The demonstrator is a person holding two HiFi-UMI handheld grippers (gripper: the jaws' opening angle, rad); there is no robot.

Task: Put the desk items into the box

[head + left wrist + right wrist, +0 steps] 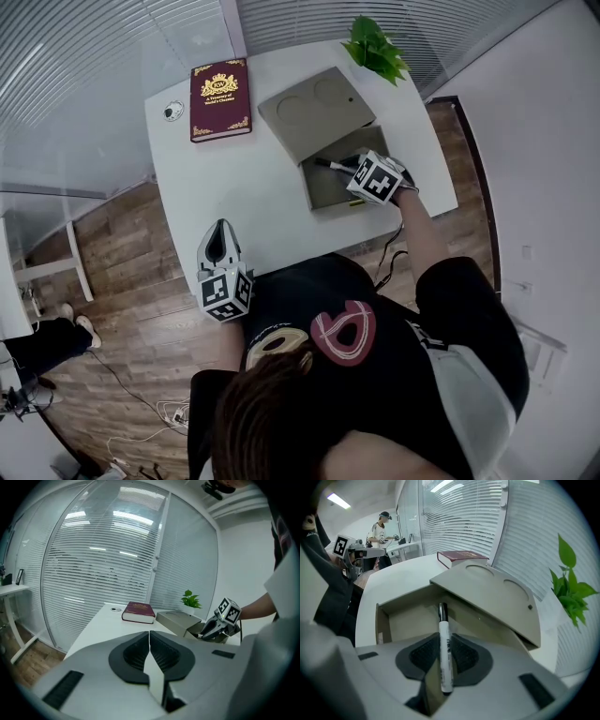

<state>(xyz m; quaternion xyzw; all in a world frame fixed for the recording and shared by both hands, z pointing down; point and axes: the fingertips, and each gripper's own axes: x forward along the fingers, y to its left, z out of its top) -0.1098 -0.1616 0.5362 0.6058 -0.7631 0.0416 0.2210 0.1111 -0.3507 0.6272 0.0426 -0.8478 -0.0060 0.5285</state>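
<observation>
Over the open grey-brown cardboard box, which sat on the right part of the white surface, the right gripper pointed steeply down with its dark ribbed fingers closed on a white marker with a black cap. The marker lay lengthwise between the pads, its capped end reaching out past the fingertips into the box's cavity, above the bare floor. The box's flat lid, marked with two round impressions, stood tipped back on the far side. At the near edge of the surface, well apart from the box, the left gripper hung with its fingers pressed together and nothing between them. A maroon hardcover book with gold lettering lay at the far left, a small round white disc just beside it, and a green leafy plant stood behind the lid.
</observation>
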